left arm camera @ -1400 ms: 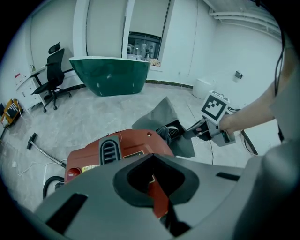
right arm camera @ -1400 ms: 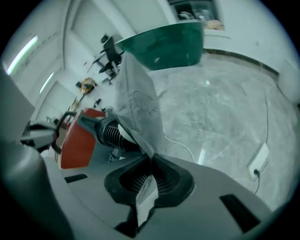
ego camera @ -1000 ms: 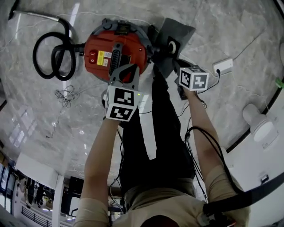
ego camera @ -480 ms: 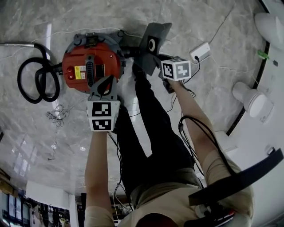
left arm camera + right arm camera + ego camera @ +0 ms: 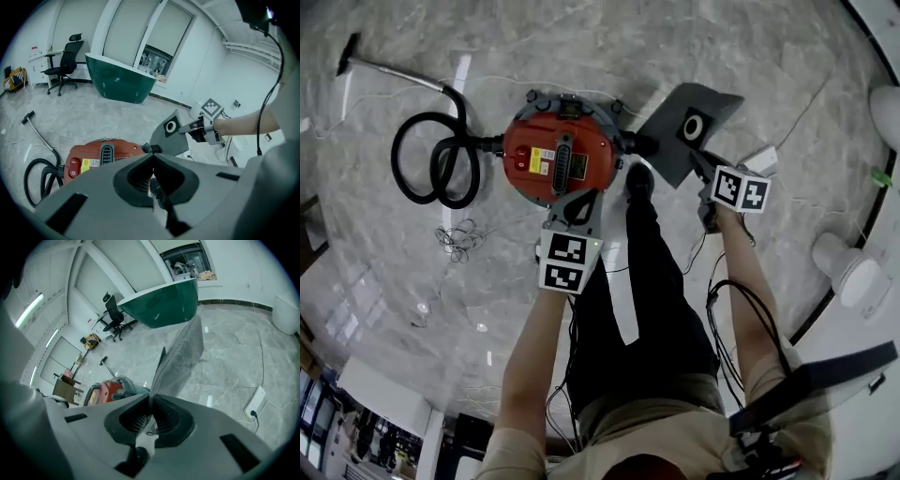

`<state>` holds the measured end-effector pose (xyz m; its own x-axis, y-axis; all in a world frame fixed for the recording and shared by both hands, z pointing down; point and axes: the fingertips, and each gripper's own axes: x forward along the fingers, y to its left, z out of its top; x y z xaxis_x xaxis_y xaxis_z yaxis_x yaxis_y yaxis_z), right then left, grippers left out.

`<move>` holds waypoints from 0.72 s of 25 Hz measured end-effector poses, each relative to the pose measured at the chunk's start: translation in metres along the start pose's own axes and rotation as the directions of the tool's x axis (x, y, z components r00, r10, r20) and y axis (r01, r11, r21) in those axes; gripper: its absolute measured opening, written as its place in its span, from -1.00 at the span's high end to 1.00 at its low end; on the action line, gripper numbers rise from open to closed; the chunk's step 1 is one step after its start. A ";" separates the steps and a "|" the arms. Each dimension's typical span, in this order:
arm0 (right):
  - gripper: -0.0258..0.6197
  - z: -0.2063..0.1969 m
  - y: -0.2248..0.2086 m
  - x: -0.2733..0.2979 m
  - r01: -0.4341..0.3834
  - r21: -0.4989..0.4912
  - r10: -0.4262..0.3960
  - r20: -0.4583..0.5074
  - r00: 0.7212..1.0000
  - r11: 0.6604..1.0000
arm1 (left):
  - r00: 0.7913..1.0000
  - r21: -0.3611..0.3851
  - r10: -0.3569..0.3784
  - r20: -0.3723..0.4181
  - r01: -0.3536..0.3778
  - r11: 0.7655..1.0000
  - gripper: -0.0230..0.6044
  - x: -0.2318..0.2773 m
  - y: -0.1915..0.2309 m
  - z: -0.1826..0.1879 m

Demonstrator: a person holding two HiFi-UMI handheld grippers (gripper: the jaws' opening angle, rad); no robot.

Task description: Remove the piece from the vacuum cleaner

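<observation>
The red round vacuum cleaner [image 5: 558,164] stands on the marble floor, its lid towards me. A grey dust bag [image 5: 689,131] with a black collar and a round hole hangs just right of the vacuum, its lower corner near the side port. My right gripper [image 5: 701,169] is shut on the bag's near edge; in the right gripper view the bag [image 5: 180,357] rises straight out of the closed jaws. My left gripper [image 5: 574,197] hovers over the vacuum's near rim, shut and empty. In the left gripper view the vacuum [image 5: 101,157] and the bag [image 5: 171,136] lie ahead.
A black hose [image 5: 431,159] coils left of the vacuum and ends in a wand [image 5: 394,70]. A loose cable tangle [image 5: 459,239] lies on the floor, a white power strip [image 5: 759,159] at the right. The person's shoe [image 5: 639,180] is beside the vacuum. A green counter [image 5: 122,79] stands beyond.
The head view has swung about. The bag stays in the right gripper and now lies flatter, further right of the vacuum. The left gripper stays shut near the vacuum's rim.
</observation>
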<state>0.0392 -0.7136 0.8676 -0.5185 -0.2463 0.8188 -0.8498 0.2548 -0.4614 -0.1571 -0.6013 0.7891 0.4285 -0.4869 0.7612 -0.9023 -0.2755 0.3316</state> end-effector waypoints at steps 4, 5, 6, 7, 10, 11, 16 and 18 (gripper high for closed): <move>0.85 0.012 0.023 -0.048 -0.004 -0.016 0.004 0.021 1.000 1.000 | 1.000 0.000 -0.020 0.021 0.020 1.000 0.91 -0.033 -0.016 0.011; 0.85 0.013 0.032 -0.062 -0.005 -0.035 0.005 0.015 1.000 0.999 | 0.999 0.000 -0.028 0.029 0.028 1.000 0.91 -0.045 -0.022 0.014; 0.85 0.014 0.043 -0.076 -0.009 -0.060 0.009 0.012 1.000 0.998 | 0.999 0.002 -0.034 0.041 0.034 0.999 0.91 -0.058 -0.027 0.020; 0.85 0.018 0.056 -0.089 -0.015 -0.085 0.016 0.013 1.000 0.996 | 0.998 0.006 -0.039 0.057 0.039 0.999 0.91 -0.072 -0.033 0.028; 0.85 0.035 0.091 -0.131 -0.035 -0.120 0.042 0.057 0.998 0.992 | 0.992 0.041 -0.067 0.111 0.063 0.997 0.91 -0.112 -0.051 0.059; 0.85 0.042 0.101 -0.144 -0.041 -0.122 0.051 0.082 0.995 0.992 | 0.988 0.064 -0.080 0.129 0.073 0.995 0.91 -0.124 -0.057 0.071; 0.85 0.048 0.142 -0.210 -0.067 -0.136 0.088 0.153 0.984 0.988 | 0.971 0.157 -0.121 0.204 0.090 0.984 0.91 -0.197 -0.099 0.101; 0.85 0.041 0.159 -0.231 -0.067 -0.161 0.093 0.157 0.983 0.985 | 0.963 0.155 -0.128 0.236 0.092 0.984 0.91 -0.227 -0.112 0.102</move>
<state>0.0202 -0.6546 0.5906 -0.6036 -0.3653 0.7087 -0.7866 0.4177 -0.4547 -0.1488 -0.5446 0.5221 0.5394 -0.6293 0.5595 -0.8404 -0.4444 0.3103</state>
